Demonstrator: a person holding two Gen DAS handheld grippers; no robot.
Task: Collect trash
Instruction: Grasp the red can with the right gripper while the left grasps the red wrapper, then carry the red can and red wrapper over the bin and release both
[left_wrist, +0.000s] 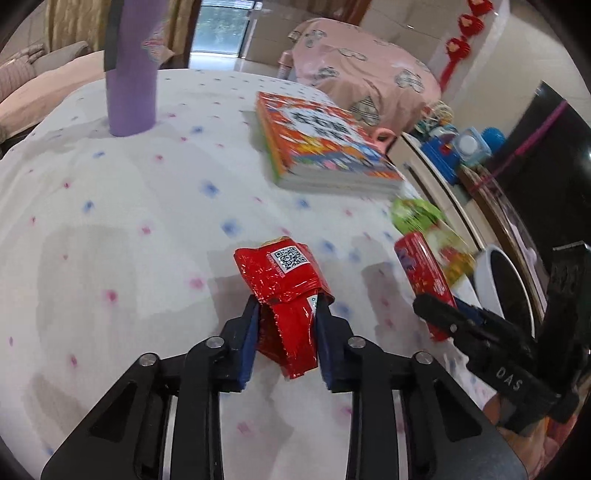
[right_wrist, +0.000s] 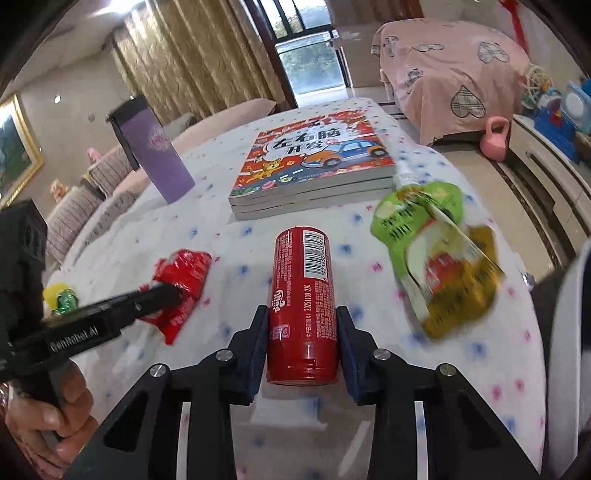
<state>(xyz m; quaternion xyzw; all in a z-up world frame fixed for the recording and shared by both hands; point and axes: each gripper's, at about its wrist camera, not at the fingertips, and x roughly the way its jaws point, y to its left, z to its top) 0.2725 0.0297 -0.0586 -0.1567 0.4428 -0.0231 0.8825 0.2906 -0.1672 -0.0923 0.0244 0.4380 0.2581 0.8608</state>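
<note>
The left tongs (left_wrist: 286, 314) are clenching a crumpled red wrapper (left_wrist: 284, 280) just above the dotted counter (left_wrist: 129, 192). The right tongs (right_wrist: 301, 328) are gripping a red can (right_wrist: 303, 295) lying on its side. A green pouch (right_wrist: 436, 254) is sitting beside the can, near 1 stack of books (right_wrist: 314, 166) and a purple bottle (right_wrist: 159, 155).

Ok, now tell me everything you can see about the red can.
The red can is a slim cylinder, seemingly metal, with a white barcode panel and white print along its side. It lies on its side on the dotted tablecloth, pointing toward the stack of books. The right gripper is shut on its lower half, blue pads pressed against both sides. A green pouch lies apart, to its right.
</note>
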